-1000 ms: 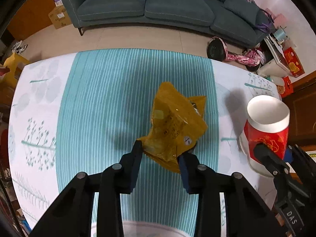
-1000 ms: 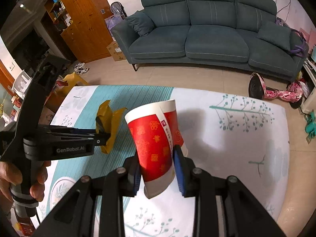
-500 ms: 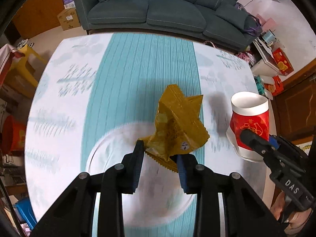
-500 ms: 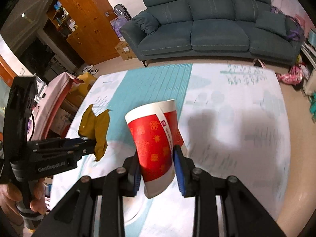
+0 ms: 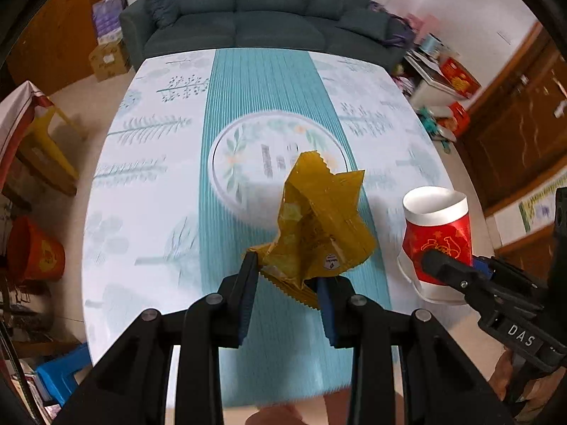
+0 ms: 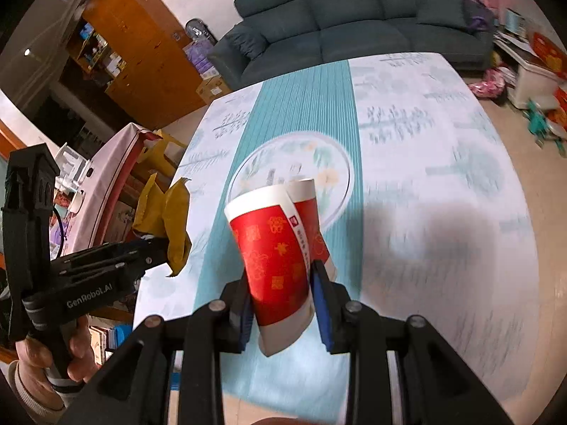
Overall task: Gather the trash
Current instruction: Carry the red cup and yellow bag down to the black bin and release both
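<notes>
tablecloth point(image 5: 149, 184) print motion-blurred, round plate point(image 5: 248, 148) lettering unreadable, wrapper point(image 5: 319, 226) hides plate's near rim

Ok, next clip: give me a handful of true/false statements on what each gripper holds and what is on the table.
1. The left gripper is shut on the yellow wrapper. True.
2. The right gripper is open and holds nothing. False: it is clamped on the red paper cup.
3. The red paper cup stands on the table. False: it is held up off the surface.
4. A teal striped runner lies down the middle of the table. True.
5. The sofa beyond the table is orange. False: it is dark blue-grey.
</notes>
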Demonstrator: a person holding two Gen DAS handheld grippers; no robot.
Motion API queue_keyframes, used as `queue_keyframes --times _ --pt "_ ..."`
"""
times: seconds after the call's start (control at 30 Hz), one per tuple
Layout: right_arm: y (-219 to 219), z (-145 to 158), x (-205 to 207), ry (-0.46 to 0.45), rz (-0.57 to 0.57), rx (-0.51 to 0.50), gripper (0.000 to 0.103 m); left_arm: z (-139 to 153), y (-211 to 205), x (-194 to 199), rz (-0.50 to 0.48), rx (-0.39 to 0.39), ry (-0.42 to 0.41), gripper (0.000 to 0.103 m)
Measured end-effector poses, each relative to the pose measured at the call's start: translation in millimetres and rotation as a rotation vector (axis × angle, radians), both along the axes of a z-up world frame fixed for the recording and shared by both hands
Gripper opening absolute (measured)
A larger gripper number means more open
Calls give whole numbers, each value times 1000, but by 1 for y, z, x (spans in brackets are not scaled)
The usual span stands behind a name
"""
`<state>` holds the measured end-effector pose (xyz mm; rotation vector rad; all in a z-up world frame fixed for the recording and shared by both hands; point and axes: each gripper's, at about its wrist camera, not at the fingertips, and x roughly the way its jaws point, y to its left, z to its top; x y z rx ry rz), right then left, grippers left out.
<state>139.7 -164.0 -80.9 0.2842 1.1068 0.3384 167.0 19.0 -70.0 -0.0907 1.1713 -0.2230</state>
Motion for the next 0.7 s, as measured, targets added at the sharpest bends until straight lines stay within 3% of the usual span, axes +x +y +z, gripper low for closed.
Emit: queue_keyframes --times 0.4,0.7 --pt "19 5 -127 40 -63 -11 29 -7 0 -120 -92 6 39 30" --pt "17 -32 -174 127 -9 -29 29 -54 -25 -179 -77 -20 116 30"
